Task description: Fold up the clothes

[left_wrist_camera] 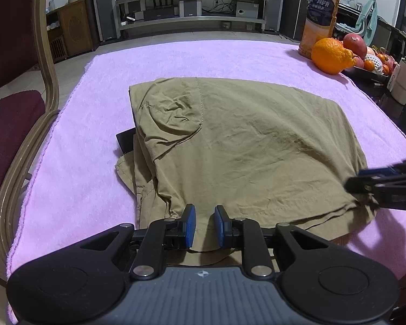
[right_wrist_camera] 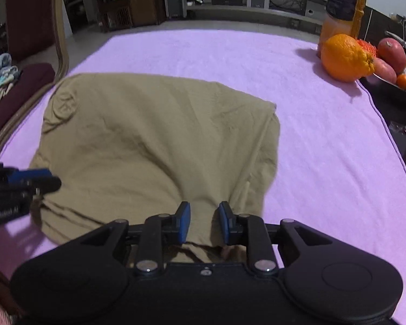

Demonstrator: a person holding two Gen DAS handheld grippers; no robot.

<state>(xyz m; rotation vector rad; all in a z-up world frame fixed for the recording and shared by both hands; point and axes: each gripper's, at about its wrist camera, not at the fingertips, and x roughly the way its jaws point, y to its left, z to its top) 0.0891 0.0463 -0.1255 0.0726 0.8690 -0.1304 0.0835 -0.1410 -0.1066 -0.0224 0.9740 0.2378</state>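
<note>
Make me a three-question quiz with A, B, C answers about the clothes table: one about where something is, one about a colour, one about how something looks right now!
1. Where is the big orange?
A. on the garment
B. at the far right of the cloth, by the juice bottle
C. on the chair

2. What colour is the cloth under the garment?
A. pink-purple
B. green
C. white

3. How is the khaki garment now?
A. hanging up
B. rolled into a ball
C. lying folded and wrinkled

Answers: 1 B, it sits beside the bottle. 2 A, pink-purple shows all around the garment. 3 C, layered edges and creases show.
</note>
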